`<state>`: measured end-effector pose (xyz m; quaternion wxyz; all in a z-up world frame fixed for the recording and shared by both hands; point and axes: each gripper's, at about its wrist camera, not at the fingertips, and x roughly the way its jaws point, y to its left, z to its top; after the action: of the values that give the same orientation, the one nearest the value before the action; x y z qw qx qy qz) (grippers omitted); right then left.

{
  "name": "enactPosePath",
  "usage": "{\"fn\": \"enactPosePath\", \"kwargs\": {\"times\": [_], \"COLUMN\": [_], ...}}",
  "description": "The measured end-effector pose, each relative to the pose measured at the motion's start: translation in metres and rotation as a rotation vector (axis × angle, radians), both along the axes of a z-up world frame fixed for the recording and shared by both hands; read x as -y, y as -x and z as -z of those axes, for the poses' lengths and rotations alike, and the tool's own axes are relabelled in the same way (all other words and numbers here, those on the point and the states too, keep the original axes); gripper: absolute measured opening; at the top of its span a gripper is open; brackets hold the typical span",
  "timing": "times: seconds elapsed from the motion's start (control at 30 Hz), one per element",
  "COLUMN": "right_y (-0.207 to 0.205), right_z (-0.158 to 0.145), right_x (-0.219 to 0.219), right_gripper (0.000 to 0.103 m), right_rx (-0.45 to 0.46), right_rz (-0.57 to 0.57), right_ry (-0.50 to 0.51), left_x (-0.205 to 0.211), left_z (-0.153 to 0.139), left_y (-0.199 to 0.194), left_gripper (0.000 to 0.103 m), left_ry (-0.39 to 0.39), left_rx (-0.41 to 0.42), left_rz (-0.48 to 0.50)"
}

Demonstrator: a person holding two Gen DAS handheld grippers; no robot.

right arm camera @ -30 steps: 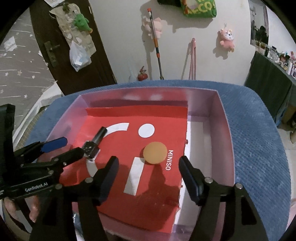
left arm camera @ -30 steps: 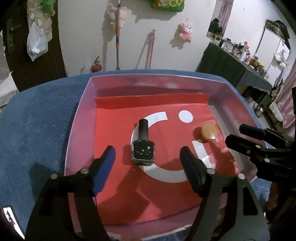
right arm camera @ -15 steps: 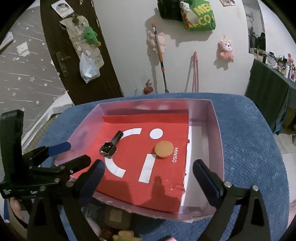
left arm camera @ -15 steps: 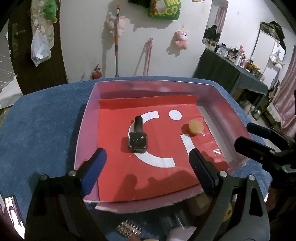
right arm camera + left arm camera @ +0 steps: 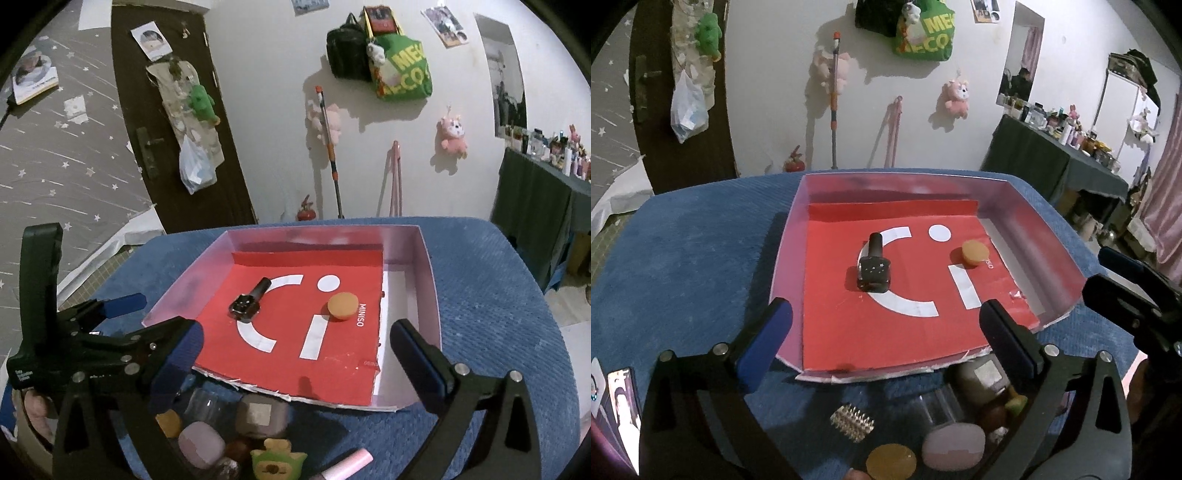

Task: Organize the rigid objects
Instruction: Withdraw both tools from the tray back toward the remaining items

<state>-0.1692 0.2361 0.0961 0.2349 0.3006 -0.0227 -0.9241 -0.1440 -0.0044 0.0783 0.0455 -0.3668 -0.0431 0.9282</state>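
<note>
- Left gripper (image 5: pixel 884 332) first: its jaws are opening, spread about as wide as they go, nothing between them and nothing touched. It hangs over the near edge of the tray (image 5: pixel 786 258).
- Inside the tray, on the red liner (image 5: pixel 849 325), two things are already placed: a dark nail polish bottle (image 5: pixel 873 267) lying left of centre, and a round orange puck (image 5: pixel 975 252) well apart from it to the right.
- Still to sort: a cluster waits on the blue surface (image 5: pixel 683 266) just in front of the tray, with a studded metal piece (image 5: pixel 852 422), a gold disc (image 5: pixel 891 461), a pale pink compact (image 5: pixel 953 446), a green figure (image 5: pixel 277 461) and a pink tube (image 5: pixel 347 465). By my reckoning the job is early, with more left than done.
- Right gripper (image 5: pixel 295 343): jaws gaping fully, empty, touching nothing, poised over the tray's near rim above that pile.
</note>
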Motion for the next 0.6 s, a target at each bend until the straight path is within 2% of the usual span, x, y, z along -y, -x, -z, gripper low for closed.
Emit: {"fn": "enactPosePath", "kwargs": {"times": [0.27, 0.6], "right_y": [-0.026, -0.05], "right_z": [0.005, 0.017], "right_x": [0.002, -0.001], "right_gripper": [0.103, 0.103], "right_rx": [-0.051, -0.068], "right_rz": [0.012, 0.017], "right_ry": [-0.036, -0.053], "left_x": [-0.002, -0.012], "left_z": [0.005, 0.015], "left_y": [-0.018, -0.042], "left_gripper": [0.103, 0.103], "left_ry": [-0.031, -0.013], "left_rx": [-0.009, -0.014], "left_rz": [0.015, 0.035]}}
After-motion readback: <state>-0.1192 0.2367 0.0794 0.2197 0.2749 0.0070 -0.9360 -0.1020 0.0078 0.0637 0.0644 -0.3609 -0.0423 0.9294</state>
